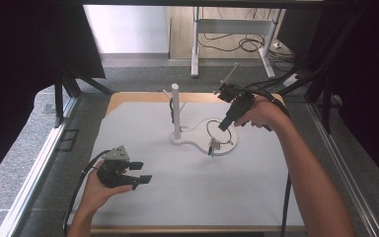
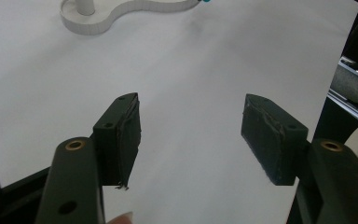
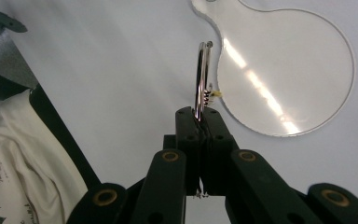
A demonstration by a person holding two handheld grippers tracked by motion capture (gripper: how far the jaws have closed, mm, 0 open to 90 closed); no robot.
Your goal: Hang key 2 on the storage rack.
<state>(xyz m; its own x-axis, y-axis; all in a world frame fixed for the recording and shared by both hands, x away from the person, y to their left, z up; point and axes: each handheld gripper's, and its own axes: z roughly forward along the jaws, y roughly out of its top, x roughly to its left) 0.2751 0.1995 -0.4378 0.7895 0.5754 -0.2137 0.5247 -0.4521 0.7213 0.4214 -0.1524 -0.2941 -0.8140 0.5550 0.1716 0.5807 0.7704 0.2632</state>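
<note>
My right gripper (image 3: 199,119) pinches a thin metal key ring (image 3: 200,79) at twelve o'clock, seemingly above the white peg stand (image 1: 202,140); my left gripper (image 2: 191,135) is spread, empty.

Your key ring (image 3: 201,79) is a thin double-loop metal ring, gripped edge-on at its lower rim, standing upright above the white stand base (image 1: 227,143). Something small hangs from the ring at its 5 o'clock edge, over the round glossy lobe. The upright white post (image 1: 175,111) rises at the base's 9 o'clock end.
</note>
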